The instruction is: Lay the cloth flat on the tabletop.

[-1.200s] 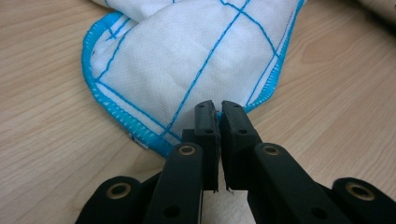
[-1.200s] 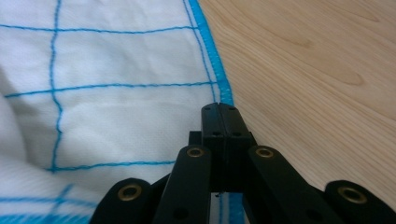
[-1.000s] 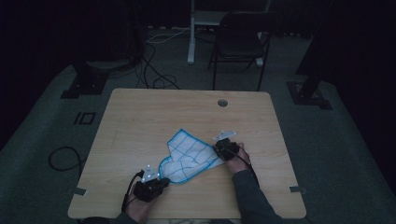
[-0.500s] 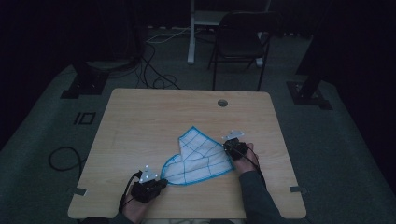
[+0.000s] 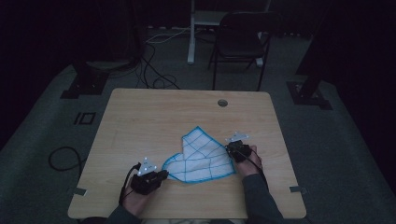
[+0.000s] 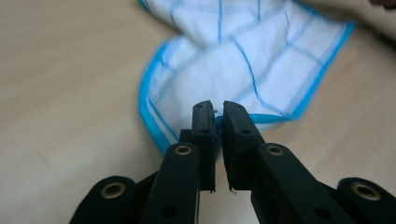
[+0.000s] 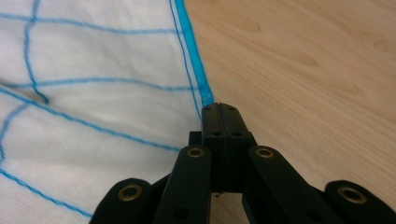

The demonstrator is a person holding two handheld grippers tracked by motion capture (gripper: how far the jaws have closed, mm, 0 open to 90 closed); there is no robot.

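White cloth, blue grid, folded; right jaws pinching hem, left jaws just eased slightly apart at hem.

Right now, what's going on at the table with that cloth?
A person works a white, blue-checked cloth on the wooden table with two handheld grippers. The right gripper is shut on the cloth's blue edge. The left gripper sits at the opposite edge, its jaws having just been opening a crack, with the hem between them.
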